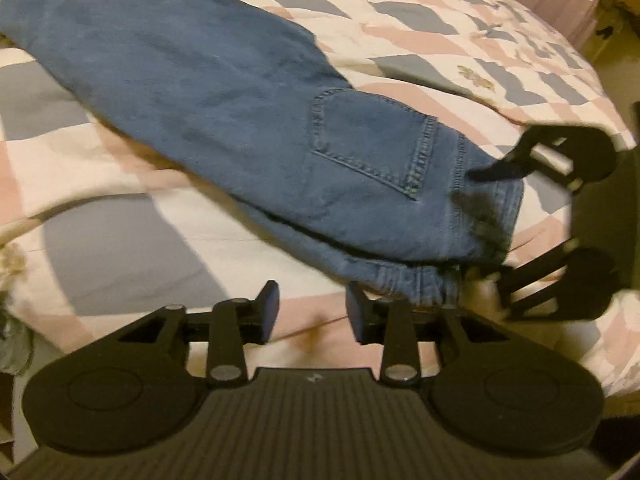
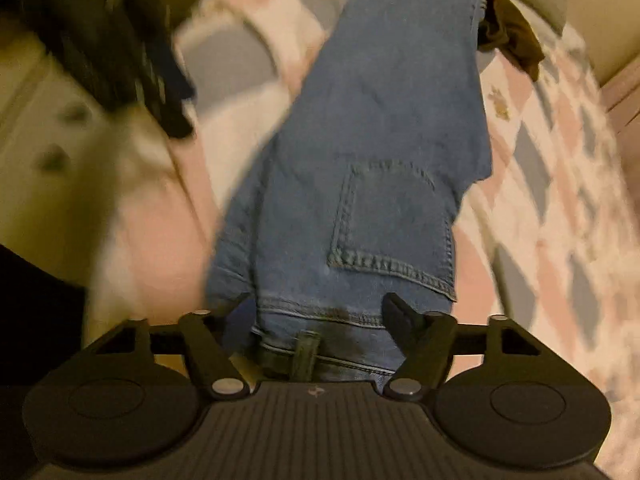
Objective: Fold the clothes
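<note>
Jeans (image 1: 208, 92) lay folded lengthwise on a bed's quilt (image 1: 420, 12), a patchwork of pink, grey and cream. In the left wrist view their long axis ran on a diagonal, legs reaching away to the upper left and waistband (image 1: 404, 280) nearest the camera at lower right. A back pocket (image 1: 372, 144) faced up near the waist end. The left gripper (image 1: 313, 312) hovered just short of that waistband, its jaws partly spread with only quilt showing between them. The right gripper (image 1: 516, 224) came in from the right edge, its jaws wide apart either side of the waistband corner.

From the right wrist the jeans (image 2: 384, 128) pointed almost straight away from the camera, legs toward the top, waistband (image 2: 320, 344) and a belt loop (image 2: 306, 354) lying between the spread fingers of the right gripper (image 2: 316, 316). The pads did not press the cloth. A dark brown garment (image 2: 512, 40) sat beside the far leg end. Much of this view was blurred, the left gripper (image 2: 160, 76) a dark smear at upper left.
</note>
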Motion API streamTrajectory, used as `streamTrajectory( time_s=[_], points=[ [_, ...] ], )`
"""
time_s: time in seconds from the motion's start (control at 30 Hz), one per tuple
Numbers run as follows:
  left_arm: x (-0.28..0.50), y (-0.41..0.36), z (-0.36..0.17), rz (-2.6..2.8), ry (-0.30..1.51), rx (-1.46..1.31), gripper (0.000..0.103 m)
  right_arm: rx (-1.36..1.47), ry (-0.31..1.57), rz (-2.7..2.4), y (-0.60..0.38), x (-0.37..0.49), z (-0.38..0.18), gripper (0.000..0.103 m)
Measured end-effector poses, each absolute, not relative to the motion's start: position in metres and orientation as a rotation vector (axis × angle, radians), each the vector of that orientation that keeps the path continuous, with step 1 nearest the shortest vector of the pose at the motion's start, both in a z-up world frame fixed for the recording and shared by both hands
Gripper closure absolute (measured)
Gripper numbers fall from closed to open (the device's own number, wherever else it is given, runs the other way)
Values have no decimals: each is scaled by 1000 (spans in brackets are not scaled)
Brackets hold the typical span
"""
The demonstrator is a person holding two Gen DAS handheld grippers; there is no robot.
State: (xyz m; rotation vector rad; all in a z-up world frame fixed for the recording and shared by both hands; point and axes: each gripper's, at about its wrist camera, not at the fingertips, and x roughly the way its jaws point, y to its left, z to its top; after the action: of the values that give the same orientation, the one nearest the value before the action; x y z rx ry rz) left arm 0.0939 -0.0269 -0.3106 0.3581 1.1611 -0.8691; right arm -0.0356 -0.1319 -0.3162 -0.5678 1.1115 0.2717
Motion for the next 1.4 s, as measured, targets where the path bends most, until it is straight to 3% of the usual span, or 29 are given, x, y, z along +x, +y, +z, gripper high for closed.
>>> streamTrajectory(
  time_s=[0.2, 0.27, 0.3, 0.4, 0.43, 0.53, 0.57, 0.63, 0.7, 0.83, 0.87, 0.9, 0.93, 0.97, 1.03, 1.1, 1.3, 1.4],
  points=[
    [115, -47, -349, -838, 1298, 224, 60, -605, 1134, 178, -127, -28, -359, 27],
    [122, -50, -360, -818, 1345, 181, 60, -591, 1130, 152, -134, -25, -360, 43],
    [124, -51, -364, -816, 1362, 164, 58, -562, 1132, 142, -140, -23, -359, 61],
    [133, -53, -375, -819, 1417, 77, 44, -449, 1127, 122, -156, -16, -339, 83],
    [135, -54, -379, -821, 1436, 39, 40, -425, 1110, 104, -160, -15, -329, 89],
    [145, -56, -393, -820, 1505, -123, 40, -390, 1085, 23, -173, -11, -312, 90],
    [146, -59, -398, -814, 1522, -150, 42, -384, 1087, -4, -177, -10, -309, 89],
    [146, -70, -406, -801, 1523, -96, 67, -406, 1104, -33, -178, -11, -314, 60],
    [148, -80, -407, -810, 1510, -56, 72, -469, 1124, -28, -168, -17, -328, 49],
    [148, -84, -405, -832, 1505, -30, 72, -675, 1123, -39, -139, -31, -365, 49],
    [146, -83, -404, -839, 1498, -19, 72, -717, 1111, -52, -133, -33, -371, 49],
    [144, -84, -403, -845, 1479, 9, 73, -744, 1102, -55, -130, -35, -374, 56],
    [142, -85, -402, -850, 1461, 38, 82, -744, 1100, -43, -130, -34, -374, 68],
    [139, -86, -400, -856, 1442, 66, 86, -726, 1102, -32, -133, -31, -372, 72],
    [134, -88, -392, -872, 1409, 101, 96, -668, 1089, -27, -145, -28, -359, 91],
    [132, -86, -377, -883, 1382, 99, 97, -610, 1065, -47, -158, -24, -337, 98],
    [104, -73, -278, -919, 1119, 142, 98, -301, 915, -141, -249, 12, -216, 99],
    [70, -77, -211, -898, 937, 154, 98, -313, 798, -95, -288, 18, -159, 99]
  ],
)
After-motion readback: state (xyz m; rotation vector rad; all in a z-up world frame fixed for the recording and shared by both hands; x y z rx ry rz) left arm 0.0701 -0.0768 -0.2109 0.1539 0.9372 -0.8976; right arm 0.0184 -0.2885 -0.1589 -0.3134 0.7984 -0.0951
